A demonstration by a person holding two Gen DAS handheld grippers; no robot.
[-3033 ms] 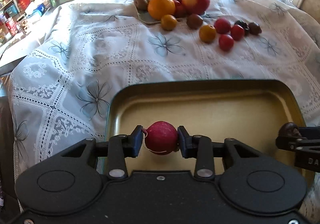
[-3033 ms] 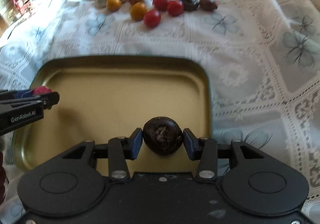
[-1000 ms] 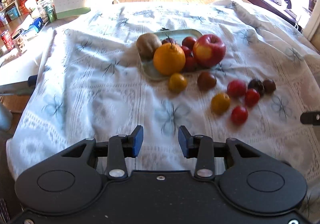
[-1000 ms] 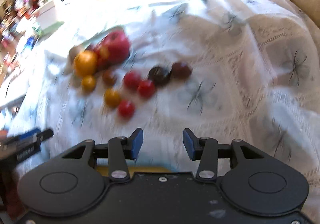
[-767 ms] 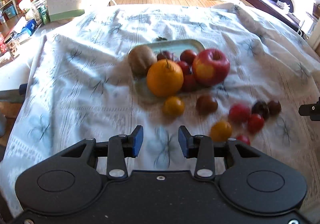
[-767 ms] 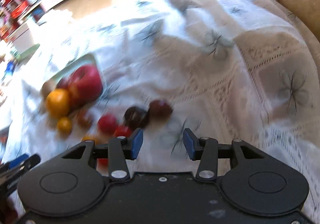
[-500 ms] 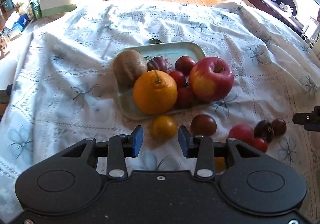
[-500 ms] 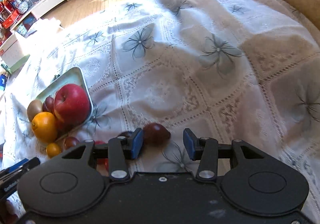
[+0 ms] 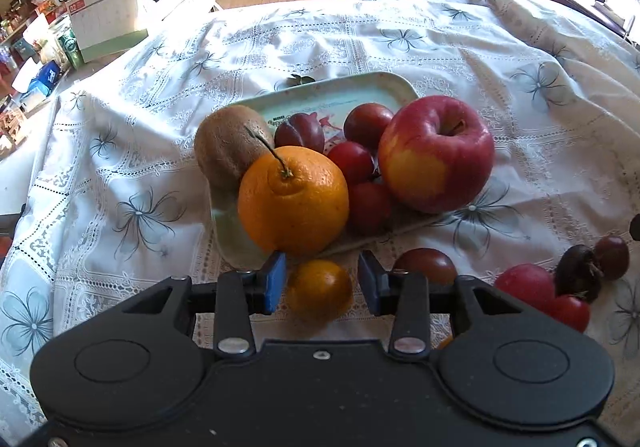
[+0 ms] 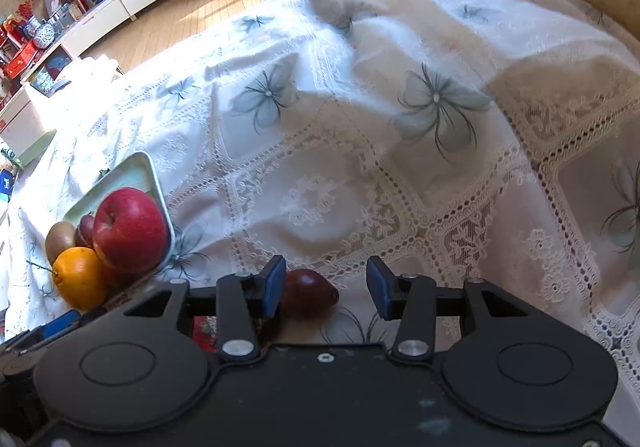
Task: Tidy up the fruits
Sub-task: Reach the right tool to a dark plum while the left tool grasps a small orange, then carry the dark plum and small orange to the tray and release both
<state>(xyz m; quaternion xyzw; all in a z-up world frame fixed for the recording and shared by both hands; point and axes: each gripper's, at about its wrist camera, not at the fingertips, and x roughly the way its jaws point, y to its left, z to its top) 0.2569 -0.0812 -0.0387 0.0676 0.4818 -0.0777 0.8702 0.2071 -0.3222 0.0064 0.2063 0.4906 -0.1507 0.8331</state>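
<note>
small orange fruit (image 9: 319, 289) sits between open left hand-held gripper (image 9: 322, 281) fingers.

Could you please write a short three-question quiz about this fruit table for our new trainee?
1. True or false: the left gripper is shut on the small orange fruit.
2. Which fruit lies between the right gripper's blue pads? A) the red apple B) the dark red fruit C) the kiwi
3. Fill in: the big orange rests on the pale green ____.

Key: 1 false, the pads stand apart from it. 2 B. 3 tray.
</note>
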